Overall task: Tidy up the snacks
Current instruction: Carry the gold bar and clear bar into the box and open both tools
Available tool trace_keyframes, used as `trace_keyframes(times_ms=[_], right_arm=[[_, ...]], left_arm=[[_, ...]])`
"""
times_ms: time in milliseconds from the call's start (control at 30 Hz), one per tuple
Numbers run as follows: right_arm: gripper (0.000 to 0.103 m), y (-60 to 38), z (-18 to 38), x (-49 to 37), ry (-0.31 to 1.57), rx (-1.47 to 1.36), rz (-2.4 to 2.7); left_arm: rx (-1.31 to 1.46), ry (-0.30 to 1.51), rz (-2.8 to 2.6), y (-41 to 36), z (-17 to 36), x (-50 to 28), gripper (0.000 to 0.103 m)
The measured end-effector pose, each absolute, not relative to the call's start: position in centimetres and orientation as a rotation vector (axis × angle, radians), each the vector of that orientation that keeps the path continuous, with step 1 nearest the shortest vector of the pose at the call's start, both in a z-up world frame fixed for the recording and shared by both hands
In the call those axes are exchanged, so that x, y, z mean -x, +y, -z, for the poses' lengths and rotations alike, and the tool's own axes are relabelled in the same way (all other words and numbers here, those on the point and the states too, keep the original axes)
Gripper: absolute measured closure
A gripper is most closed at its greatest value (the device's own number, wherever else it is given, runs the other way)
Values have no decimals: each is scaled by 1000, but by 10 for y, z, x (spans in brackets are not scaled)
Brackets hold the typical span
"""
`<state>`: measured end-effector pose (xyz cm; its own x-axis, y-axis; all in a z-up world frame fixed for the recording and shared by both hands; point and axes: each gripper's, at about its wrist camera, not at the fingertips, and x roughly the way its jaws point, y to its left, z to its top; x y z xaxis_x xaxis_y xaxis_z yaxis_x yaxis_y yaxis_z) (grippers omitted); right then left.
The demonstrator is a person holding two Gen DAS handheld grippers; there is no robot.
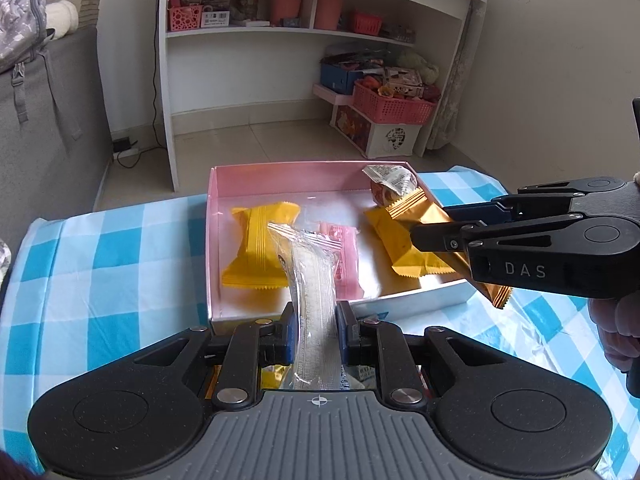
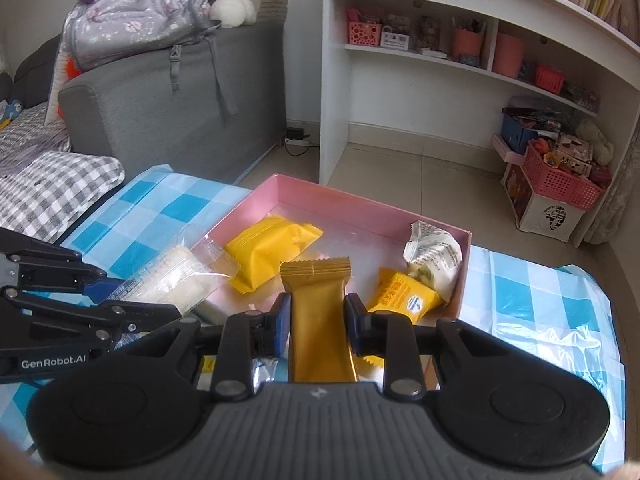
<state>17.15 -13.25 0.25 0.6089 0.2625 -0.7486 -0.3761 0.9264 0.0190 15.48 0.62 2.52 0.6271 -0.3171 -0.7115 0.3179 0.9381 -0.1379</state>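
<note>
A pink-lined box (image 1: 280, 178) (image 2: 360, 206) sits on the blue checked cloth. Inside lie a yellow packet (image 1: 258, 248) (image 2: 272, 250), a second yellow packet (image 1: 394, 240) (image 2: 404, 294), a pink packet (image 1: 344, 256) and a white printed packet (image 1: 390, 180) (image 2: 434, 258). My left gripper (image 1: 316, 320) is shut on a clear-wrapped cracker pack (image 1: 310, 288) (image 2: 176, 276), held over the box's near edge. My right gripper (image 2: 316, 312) is shut on a gold wrapped bar (image 2: 320, 316) (image 1: 436, 224), held above the box's right side.
A white shelf unit (image 1: 320, 32) (image 2: 440, 60) with pink baskets stands on the tiled floor behind the table. A grey sofa (image 2: 172, 108) with a backpack is at the left. The checked cloth (image 1: 100, 260) (image 2: 540, 300) covers the table on both sides of the box.
</note>
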Motion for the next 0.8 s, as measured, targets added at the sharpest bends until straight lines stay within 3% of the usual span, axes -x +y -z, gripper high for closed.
trace_keyframes(times_ms=[267,800], right_arm=[[77,-141,14,-220,879,46,-309],[77,-131,32,-256,884,40,-289]], left_arm=[[38,886,382,-12,-1,-210,86],[-13,823,305,-22,18,-256,85]])
